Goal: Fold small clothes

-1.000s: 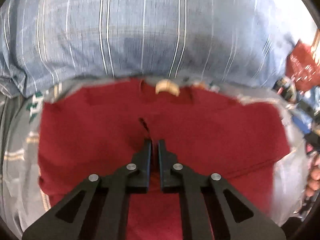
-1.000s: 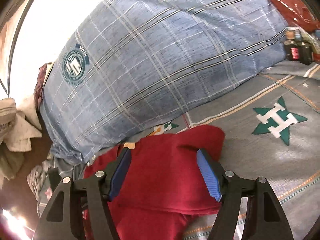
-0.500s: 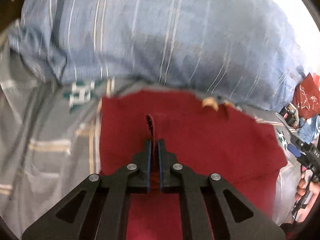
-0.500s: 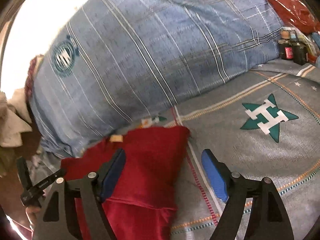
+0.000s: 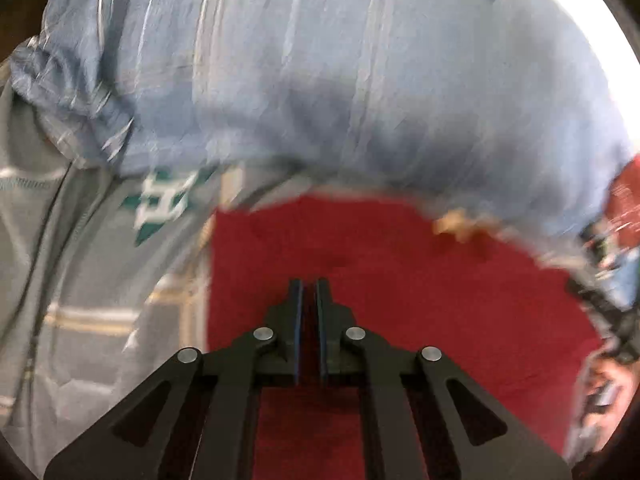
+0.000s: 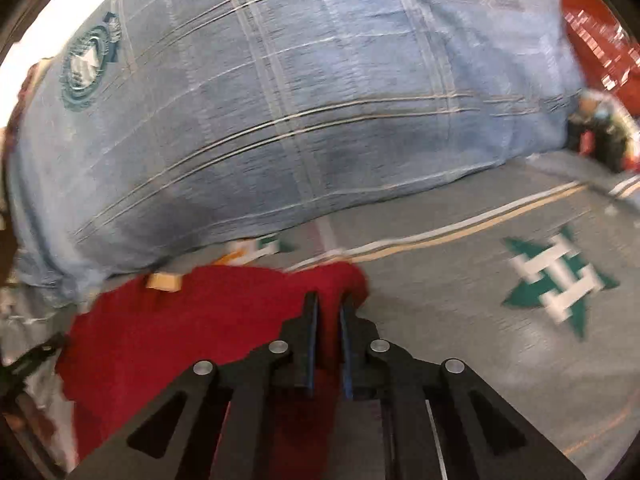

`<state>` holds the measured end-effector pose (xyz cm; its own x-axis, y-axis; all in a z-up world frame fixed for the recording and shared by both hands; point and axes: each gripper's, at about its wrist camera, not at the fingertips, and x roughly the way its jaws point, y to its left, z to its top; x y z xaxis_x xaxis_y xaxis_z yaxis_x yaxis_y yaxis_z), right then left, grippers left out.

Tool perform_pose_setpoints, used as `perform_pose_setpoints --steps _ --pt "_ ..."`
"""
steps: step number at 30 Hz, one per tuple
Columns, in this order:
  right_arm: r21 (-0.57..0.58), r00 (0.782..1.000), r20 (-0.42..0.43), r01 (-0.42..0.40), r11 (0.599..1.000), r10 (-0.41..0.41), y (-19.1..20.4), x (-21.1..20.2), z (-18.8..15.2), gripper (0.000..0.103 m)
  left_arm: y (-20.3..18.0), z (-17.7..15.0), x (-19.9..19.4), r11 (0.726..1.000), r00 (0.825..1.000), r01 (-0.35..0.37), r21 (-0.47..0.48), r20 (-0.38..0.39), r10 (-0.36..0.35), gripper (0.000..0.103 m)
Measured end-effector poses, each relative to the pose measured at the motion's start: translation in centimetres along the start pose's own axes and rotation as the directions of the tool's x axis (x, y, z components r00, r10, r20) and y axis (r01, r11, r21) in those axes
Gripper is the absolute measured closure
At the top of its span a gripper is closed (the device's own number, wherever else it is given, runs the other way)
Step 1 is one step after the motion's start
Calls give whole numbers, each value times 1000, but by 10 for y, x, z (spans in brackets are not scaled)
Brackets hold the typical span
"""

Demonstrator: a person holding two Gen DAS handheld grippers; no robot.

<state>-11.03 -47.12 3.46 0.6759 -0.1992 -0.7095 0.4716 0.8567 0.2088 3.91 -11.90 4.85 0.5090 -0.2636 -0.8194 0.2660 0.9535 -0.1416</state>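
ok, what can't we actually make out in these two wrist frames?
- Left wrist: motion blur smears the tan tag on the red garment; print unreadable.
- Left wrist: the left claw hides whether cloth is pinched.
- Right wrist: the right claw covers its grasp point.
- Right wrist: dark bottles blurred against the rim.

Both wrist views look low and close across the red garment (image 5: 400,300) toward the big blue plaid pillow (image 5: 340,80) beyond it. The left view sits over the garment's middle, the right view at the garment's (image 6: 200,312) right corner; they share garment, pillow (image 6: 300,120) and grey sheet (image 6: 480,300).
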Motion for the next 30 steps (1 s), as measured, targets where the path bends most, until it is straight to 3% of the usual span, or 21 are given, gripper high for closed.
perform_pose_setpoints --steps 2,4,8,10,12,13,14,16,19,20,23,25,27,30 --pt "50 998 -56 -9 999 12 -9 3 -3 84 6 -6 9 999 999 -26 -22 -39 25 99" --pt "77 999 -47 -24 997 28 -13 -14 1 81 8 -6 3 999 999 -14 -38 -33 13 99" --pt "-43 992 16 -128 991 128 2 -63 -5 68 8 -6 -6 999 1000 -19 -38 -7 19 99" --pt "-124 985 -83 -158 980 149 13 -62 -29 71 11 -8 -5 999 1000 -22 -46 -18 21 98" --pt "-183 981 -186 -96 978 62 15 -47 -48 72 15 -10 -8 998 1000 -16 -65 -23 15 95" --pt "-244 976 -218 -49 968 -5 15 -39 -59 70 17 -11 -13 997 1000 -14 -74 -18 13 85" --pt "-261 982 -190 -51 964 0 14 -44 -61 68 19 -13 -20 996 1000 -12 -85 -7 12 66" --pt "-267 979 -205 -62 962 6 12 -54 -57 62 20 -14 -34 995 999 -12 -103 36 15 45" --pt "-230 987 -146 -99 968 66 5 -73 -47 58 15 -12 -52 997 993 -16 -72 117 24 44" --pt "-190 988 -116 -122 974 101 2 -75 -42 53 11 -12 -56 999 990 -19 -51 136 25 44" --pt "-128 989 -80 -135 983 126 5 -63 -34 47 5 -12 -54 1000 989 6 -22 150 -3 44" --pt "-158 995 -62 -90 983 81 19 -50 -30 52 0 -13 -41 1000 993 0 6 118 0 41" --pt "-183 999 -30 -46 982 41 30 -41 -31 97 -4 -12 -24 999 996 -43 16 83 42 41" --pt "-203 995 -92 28 979 -48 31 -12 -34 98 1 -12 0 997 997 -79 -6 2 79 40"
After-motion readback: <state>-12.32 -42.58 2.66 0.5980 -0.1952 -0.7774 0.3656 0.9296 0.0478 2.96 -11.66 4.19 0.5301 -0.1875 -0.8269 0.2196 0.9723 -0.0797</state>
